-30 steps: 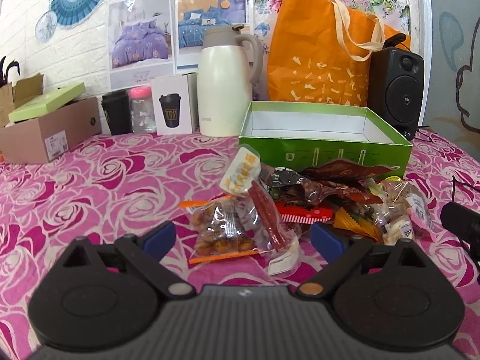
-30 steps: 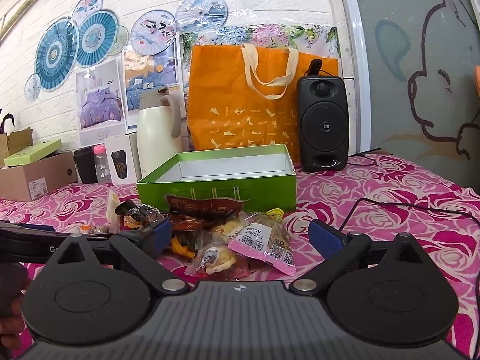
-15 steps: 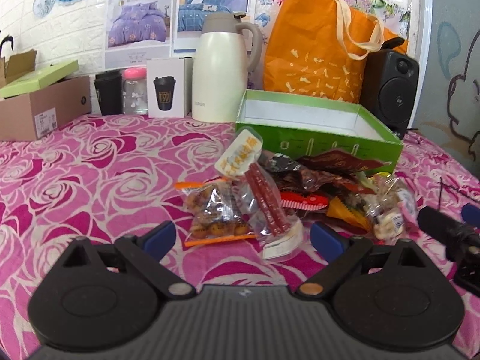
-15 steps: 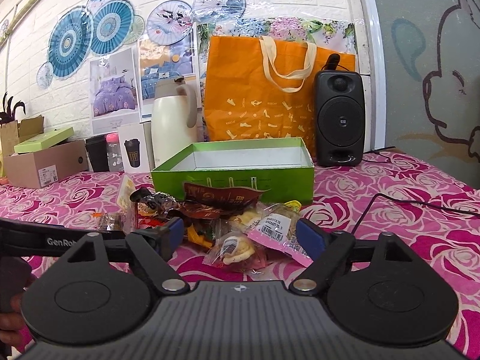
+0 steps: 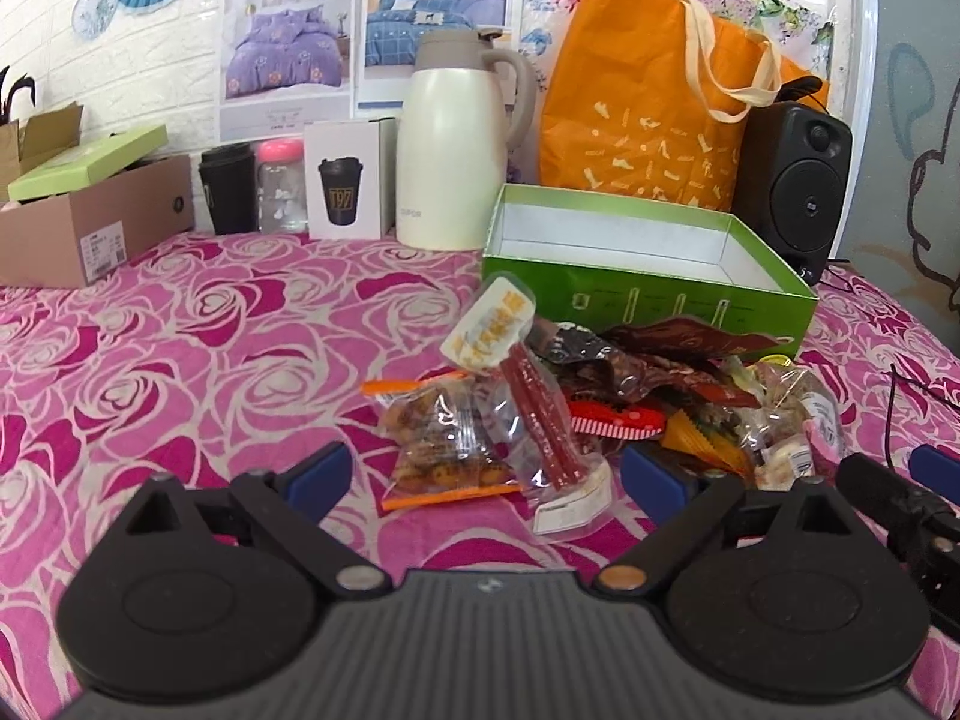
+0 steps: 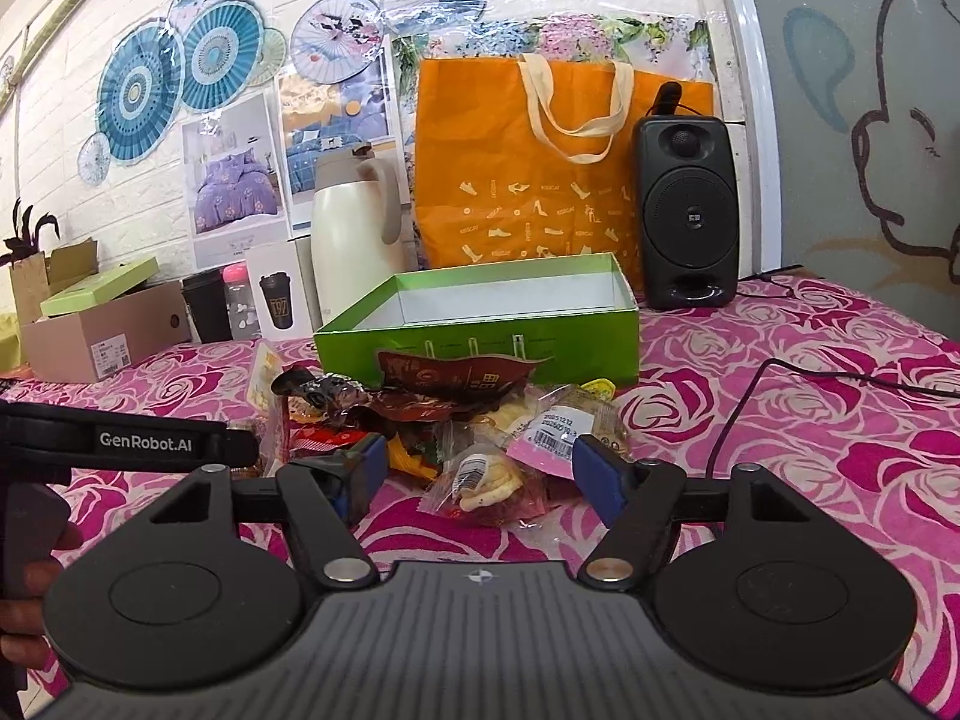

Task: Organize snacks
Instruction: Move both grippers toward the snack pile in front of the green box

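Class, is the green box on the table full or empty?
Empty, as far as visible: the green box shows bare white inner walls, while the snacks lie outside, in front.

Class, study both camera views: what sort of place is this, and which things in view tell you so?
Probably a home-style room staged for recording. A table under a pink rose-patterned cloth stands against a white brick wall with bedding posters and blue paper fans; a cream thermos jug stands behind.

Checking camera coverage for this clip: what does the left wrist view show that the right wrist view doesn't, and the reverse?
Only the left wrist view: the nut packet and red stick packet between the open left claw. Only the right wrist view: the pale snack packet between the open right claw, and the cable. Both: the snack pile, green box, orange bag, speaker.
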Action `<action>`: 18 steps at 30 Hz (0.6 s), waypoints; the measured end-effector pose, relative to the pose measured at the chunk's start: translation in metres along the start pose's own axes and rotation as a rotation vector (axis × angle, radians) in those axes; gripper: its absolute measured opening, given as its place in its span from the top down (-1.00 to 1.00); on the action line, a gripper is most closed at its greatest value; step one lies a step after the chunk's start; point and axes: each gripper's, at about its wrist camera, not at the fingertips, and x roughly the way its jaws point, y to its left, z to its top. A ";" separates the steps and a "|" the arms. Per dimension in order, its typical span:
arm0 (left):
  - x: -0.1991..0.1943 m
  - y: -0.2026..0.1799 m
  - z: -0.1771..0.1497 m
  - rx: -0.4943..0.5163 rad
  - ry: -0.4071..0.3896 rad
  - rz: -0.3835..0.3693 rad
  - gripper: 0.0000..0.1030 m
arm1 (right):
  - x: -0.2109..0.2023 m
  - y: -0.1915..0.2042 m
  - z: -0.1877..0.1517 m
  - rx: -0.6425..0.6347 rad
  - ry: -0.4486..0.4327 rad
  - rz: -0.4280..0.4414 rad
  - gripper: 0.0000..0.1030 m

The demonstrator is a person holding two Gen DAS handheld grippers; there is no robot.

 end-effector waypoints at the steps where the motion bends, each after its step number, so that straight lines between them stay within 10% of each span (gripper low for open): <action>1: 0.000 0.000 0.000 -0.001 0.001 0.004 -0.85 | 0.000 -0.001 0.000 0.000 -0.001 0.003 -1.00; 18: 0.003 -0.004 -0.005 0.037 0.019 -0.005 -0.85 | 0.001 0.003 -0.002 -0.015 0.014 0.037 -0.89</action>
